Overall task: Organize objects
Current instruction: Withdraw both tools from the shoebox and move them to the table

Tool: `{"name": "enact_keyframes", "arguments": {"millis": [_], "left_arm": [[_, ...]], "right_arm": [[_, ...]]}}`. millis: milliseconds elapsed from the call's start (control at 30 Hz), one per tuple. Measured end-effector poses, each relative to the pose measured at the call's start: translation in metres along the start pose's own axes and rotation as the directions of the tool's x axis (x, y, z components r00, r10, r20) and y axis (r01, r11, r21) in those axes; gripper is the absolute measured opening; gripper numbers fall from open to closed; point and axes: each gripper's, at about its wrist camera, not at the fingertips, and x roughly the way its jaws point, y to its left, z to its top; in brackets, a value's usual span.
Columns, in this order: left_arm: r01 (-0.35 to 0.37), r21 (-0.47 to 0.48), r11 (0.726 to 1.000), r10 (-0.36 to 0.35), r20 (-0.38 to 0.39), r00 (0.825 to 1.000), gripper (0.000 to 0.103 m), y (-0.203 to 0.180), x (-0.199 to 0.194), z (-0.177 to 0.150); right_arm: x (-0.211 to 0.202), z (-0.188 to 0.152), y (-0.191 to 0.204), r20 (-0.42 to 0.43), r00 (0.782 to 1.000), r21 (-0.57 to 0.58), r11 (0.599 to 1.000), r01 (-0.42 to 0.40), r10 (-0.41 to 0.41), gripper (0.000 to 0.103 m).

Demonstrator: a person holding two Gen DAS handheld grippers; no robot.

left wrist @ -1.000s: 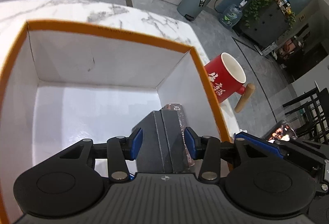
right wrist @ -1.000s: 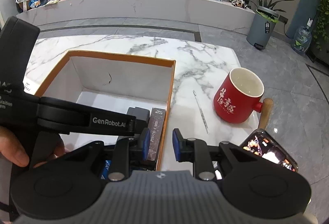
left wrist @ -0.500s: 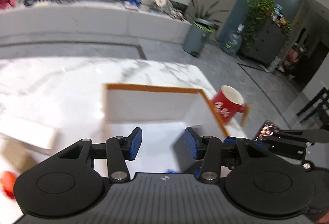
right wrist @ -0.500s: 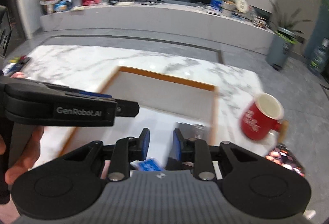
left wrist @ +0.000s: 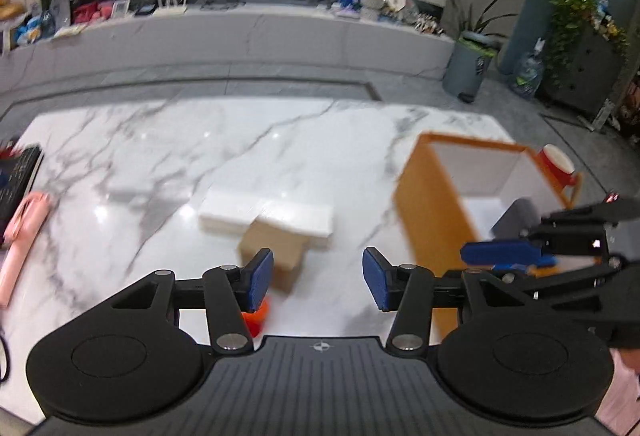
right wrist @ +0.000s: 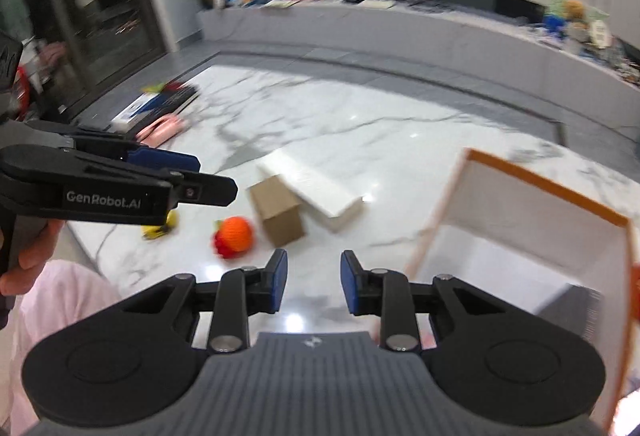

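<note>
Both sets of jaws have just been opening and hold nothing. The left gripper (left wrist: 318, 278) is nearer the cardboard box (left wrist: 276, 250), which lies mid-table straight ahead, beside the orange-rimmed box (left wrist: 424, 203).

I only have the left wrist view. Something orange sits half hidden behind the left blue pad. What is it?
Observer: The right wrist view shows it whole: a round orange toy with a red part, on the table left of the cardboard box.
Operator: Anything else near it?
Observer: A small yellow object further left, partly hidden by the left gripper; too blurred to name.
Operator: Is the right gripper carrying anything?
Observer: No. The right gripper is open, with nothing between its pads. Both grippers' jaws have just been opening.
</note>
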Motion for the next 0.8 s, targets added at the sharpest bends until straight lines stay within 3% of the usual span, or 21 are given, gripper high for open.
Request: {"name": "enact_keyframes", "arguments": {"millis": [200, 467, 800], "left_arm": [[0.0, 0.016, 1.0, 0.001, -0.067, 0.998, 0.057, 0.031, 0.029, -0.022], [0.023, -0.019, 1.0, -0.026, -0.151, 0.988, 0.057, 0.065, 0.072, -0.036], [0.057, -0.021, 0.998, -0.061, -0.218, 0.974, 0.057, 0.074, 0.098, -0.035]], "right_arm": [[0.049, 0.018, 0.022, -0.073, 0.995, -0.071, 0.995, -0.075, 0.07, 0.033], [0.114, 0.047, 0.036, -0.163, 0.985, -0.212, 0.973, -0.095, 0.061, 0.044], [0.169, 0.073, 0.035, -0.243, 0.968, -0.244, 0.961, -0.131, 0.071, 0.055]]}}
